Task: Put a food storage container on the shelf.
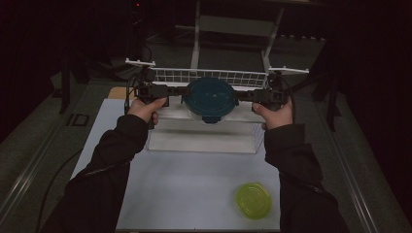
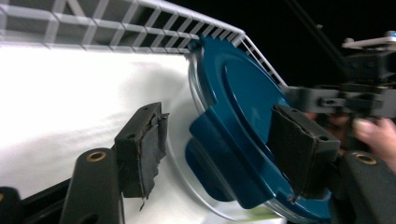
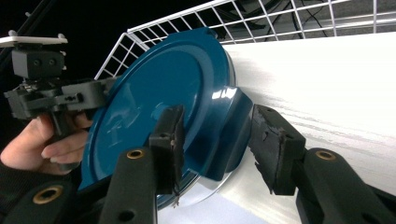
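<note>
A round clear container with a dark teal clip lid (image 1: 210, 98) stands on a white stand in front of a wire rack. My left gripper (image 1: 183, 92) comes at it from the left and my right gripper (image 1: 239, 95) from the right, each in a person's hand. In the left gripper view my left gripper (image 2: 219, 149) is open around a lid latch flap (image 2: 212, 135); one pad lies against the lid (image 2: 238, 93), the other stands apart. In the right gripper view my right gripper (image 3: 219, 142) straddles the opposite flap (image 3: 232, 128), with a gap at the outer pad.
A white wire rack (image 1: 209, 76) runs behind the container, on a white box-like stand (image 1: 204, 138). A yellow-green lidded container (image 1: 253, 200) lies near the front right of the pale table mat (image 1: 194, 184). Dark frames and cables stand beyond the table.
</note>
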